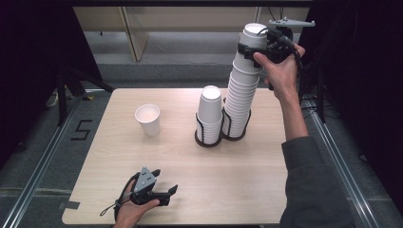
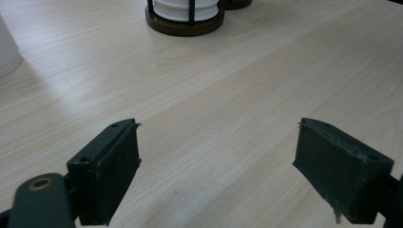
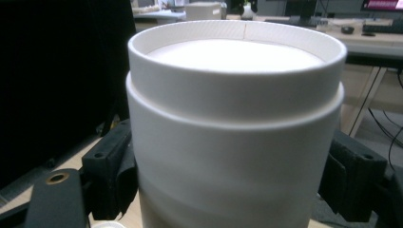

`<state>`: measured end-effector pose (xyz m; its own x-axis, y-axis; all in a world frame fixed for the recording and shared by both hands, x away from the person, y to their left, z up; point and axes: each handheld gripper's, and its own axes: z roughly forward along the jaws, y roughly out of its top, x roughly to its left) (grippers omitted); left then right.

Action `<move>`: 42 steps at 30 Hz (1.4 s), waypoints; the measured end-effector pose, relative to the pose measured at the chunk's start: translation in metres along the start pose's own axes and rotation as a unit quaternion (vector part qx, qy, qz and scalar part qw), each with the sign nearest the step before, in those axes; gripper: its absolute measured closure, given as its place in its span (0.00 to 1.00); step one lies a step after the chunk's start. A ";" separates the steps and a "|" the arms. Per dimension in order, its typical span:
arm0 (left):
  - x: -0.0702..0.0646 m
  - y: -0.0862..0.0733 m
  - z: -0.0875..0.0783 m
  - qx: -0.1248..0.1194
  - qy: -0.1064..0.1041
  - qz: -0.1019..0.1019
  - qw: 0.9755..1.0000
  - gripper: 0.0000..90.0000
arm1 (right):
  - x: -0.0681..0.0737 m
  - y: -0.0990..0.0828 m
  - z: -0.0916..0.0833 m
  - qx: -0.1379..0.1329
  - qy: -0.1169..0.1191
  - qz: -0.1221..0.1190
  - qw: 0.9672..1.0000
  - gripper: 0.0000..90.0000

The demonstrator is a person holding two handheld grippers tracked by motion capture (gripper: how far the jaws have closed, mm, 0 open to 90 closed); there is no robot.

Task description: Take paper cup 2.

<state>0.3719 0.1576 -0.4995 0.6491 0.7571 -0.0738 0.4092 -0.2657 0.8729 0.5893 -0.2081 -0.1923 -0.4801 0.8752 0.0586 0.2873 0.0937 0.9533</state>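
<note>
A tall stack of upturned white paper cups [image 1: 240, 95] rises from a dark wire holder [image 1: 236, 135] on the wooden table [image 1: 247, 180]. My right gripper [image 1: 252, 47] is shut on the top cup [image 3: 235, 118] of that stack, one black jaw pressing on each side of it. A shorter stack [image 1: 209, 107] stands in the neighbouring holder to the left. A single white cup [image 1: 148, 119] stands upright, left of the holders. My left gripper [image 1: 165, 181] rests near the table's front edge; its jaws [image 2: 218, 126] stand apart with only bare wood between them.
The short stack's holder base [image 2: 184, 26] lies straight ahead of the left gripper, and the single cup [image 2: 7, 52] sits at that view's left edge. Dark screens flank the table, and metal floor rails [image 1: 38, 161] run along both sides.
</note>
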 end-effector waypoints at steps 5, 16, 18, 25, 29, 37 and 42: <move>-0.001 0.000 0.000 0.001 -0.002 0.002 1.000 0.16 | 0.006 0.018 -0.009 -0.019 -0.005 -0.014 1.000 0.22; -0.001 0.000 -0.001 -0.003 -0.005 0.001 1.000 0.16 | 0.011 0.050 -0.047 -0.070 -0.012 -0.020 0.997 0.22; -0.001 0.000 0.000 -0.002 -0.008 0.001 1.000 0.16 | 0.011 0.051 -0.059 -0.066 -0.007 -0.015 0.998 0.22; -0.001 -0.001 0.000 -0.004 -0.007 -0.001 1.000 0.16 | 0.004 0.042 -0.083 -0.055 -0.003 -0.026 0.998 0.22; -0.001 -0.001 0.000 -0.003 -0.004 0.001 1.000 0.16 | 0.004 0.025 -0.103 -0.050 0.008 -0.033 0.998 0.22; 0.001 -0.001 0.000 -0.005 -0.001 -0.005 1.000 0.16 | 0.019 -0.019 -0.121 -0.038 0.036 -0.037 0.998 0.22; 0.002 -0.001 0.000 -0.008 0.001 -0.009 1.000 0.16 | 0.037 -0.059 -0.122 -0.027 0.069 -0.033 0.997 0.22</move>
<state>0.3729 0.1597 -0.5005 0.6405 0.7628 -0.0882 0.4108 -0.2433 0.8787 0.4538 -0.2394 -0.2107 -0.6070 0.7941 0.0310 0.2077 0.1209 0.9707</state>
